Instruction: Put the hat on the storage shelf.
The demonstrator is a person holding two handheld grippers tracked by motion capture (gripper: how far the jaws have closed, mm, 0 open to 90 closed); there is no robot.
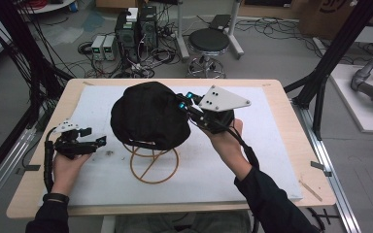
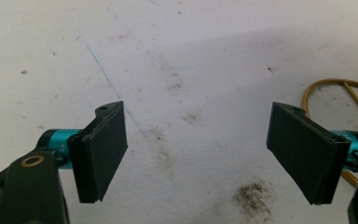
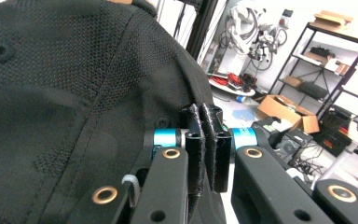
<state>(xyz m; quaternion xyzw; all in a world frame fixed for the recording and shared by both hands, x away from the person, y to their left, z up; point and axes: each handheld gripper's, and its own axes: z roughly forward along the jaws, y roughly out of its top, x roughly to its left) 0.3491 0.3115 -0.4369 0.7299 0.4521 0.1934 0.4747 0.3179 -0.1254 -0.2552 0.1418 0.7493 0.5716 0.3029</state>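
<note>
Black cap [image 1: 148,114] sits on a gold wire stand [image 1: 154,162] near the table's [image 1: 291,160] middle, toward the far edge. Right gripper [image 1: 182,102] is clamped on the cap's right-hand edge, fabric pinched thin between the pads. Left gripper [image 1: 98,141] hovers toward the left edge, jaws wide apart, holding nothing. Risk: the stand looks light (thin wire); a sideways pull could tip or drag it. The shallow pinch could slip off the fabric.
</note>
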